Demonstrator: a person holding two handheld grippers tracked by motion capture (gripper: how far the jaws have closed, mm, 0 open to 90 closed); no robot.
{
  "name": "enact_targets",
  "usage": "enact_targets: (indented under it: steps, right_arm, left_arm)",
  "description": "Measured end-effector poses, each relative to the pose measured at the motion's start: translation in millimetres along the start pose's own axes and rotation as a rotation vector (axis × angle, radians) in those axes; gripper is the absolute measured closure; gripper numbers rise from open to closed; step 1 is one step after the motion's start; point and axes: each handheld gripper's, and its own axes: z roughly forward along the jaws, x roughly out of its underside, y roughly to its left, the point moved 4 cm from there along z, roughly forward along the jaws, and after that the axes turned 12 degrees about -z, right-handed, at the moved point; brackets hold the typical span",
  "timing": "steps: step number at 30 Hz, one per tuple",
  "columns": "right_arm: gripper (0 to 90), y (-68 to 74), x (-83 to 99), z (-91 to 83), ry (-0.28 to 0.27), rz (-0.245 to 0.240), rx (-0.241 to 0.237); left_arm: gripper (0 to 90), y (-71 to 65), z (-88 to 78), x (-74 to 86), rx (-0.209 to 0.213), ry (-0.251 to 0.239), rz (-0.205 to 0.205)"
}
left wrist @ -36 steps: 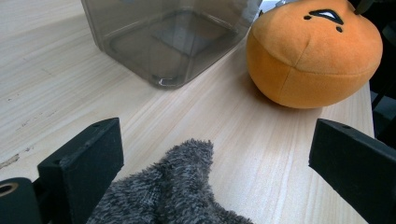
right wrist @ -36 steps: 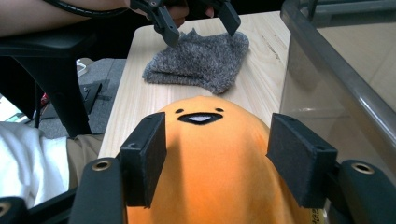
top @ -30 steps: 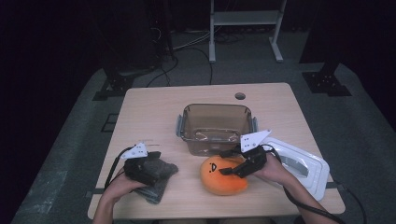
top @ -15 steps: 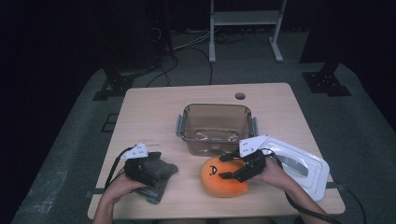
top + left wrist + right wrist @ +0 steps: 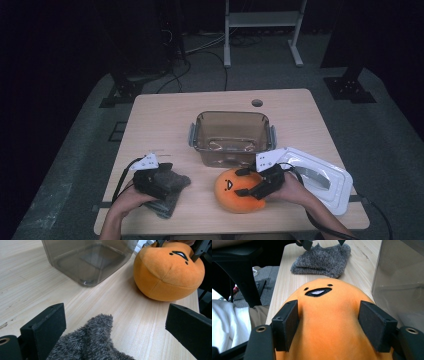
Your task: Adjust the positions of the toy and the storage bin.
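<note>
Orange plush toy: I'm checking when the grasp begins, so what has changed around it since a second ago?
The right hand-held gripper has slid further over the orange plush toy, and its jaws have just been opening; they now straddle the toy's sides. The toy looks unmoved. The left hand-held gripper stays open over the grey fuzzy cloth; the clear container and white lid stayed put.

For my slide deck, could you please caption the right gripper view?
Right gripper fingers straddle an orange plush, grey cloth beyond, clear bin alongside.
</note>
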Motion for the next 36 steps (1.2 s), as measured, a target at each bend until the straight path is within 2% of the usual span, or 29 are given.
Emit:
enact_targets:
  steps: [13, 27, 36]
  right_arm:
    - [30.8, 6.0, -0.8, 1.9, 0.011, -0.013, 0.006]
    - [29.3, 5.6, -0.1, 3.3, 0.012, -0.002, 0.014]
    - [40.6, 6.3, 1.2, 5.4, 0.039, 0.004, -0.003]
  left_arm:
    - [2.3, 0.0, 0.4, 0.1, 0.000, 0.001, 0.003]
    - [2.3, 0.1, 0.4, 0.2, 0.000, 0.002, 0.003]
    - [2.3, 0.0, 0.8, 0.2, 0.001, 0.002, 0.003]
